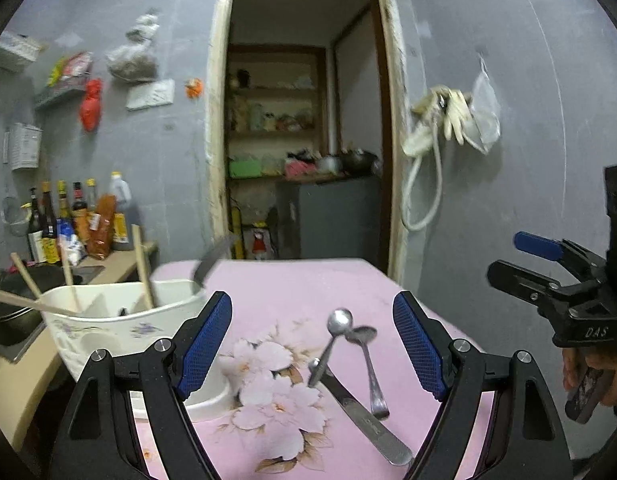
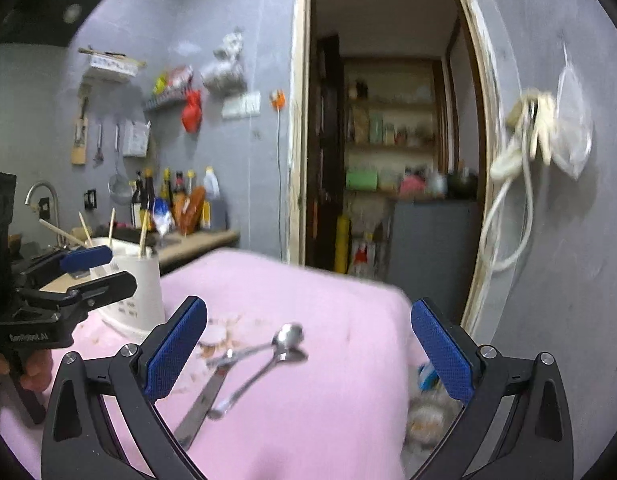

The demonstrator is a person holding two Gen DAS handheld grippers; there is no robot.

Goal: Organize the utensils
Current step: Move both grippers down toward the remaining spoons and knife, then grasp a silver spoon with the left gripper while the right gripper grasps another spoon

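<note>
Pink floral table [image 1: 308, 288]: two spoons [image 1: 337, 334] and a flat metal utensil [image 1: 364, 420], white utensil holder [image 1: 120, 328] with chopsticks [image 1: 142, 268]; left gripper [image 1: 312, 344] and right gripper [image 2: 308, 356] both spread, empty.

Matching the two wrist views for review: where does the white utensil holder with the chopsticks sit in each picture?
Left wrist view: white utensil holder at lower left, beside the left gripper's left finger.
Right wrist view: holder at left of centre, partly behind the left gripper.
Shared landmark: the crossed spoons on the pink tablecloth.
</note>
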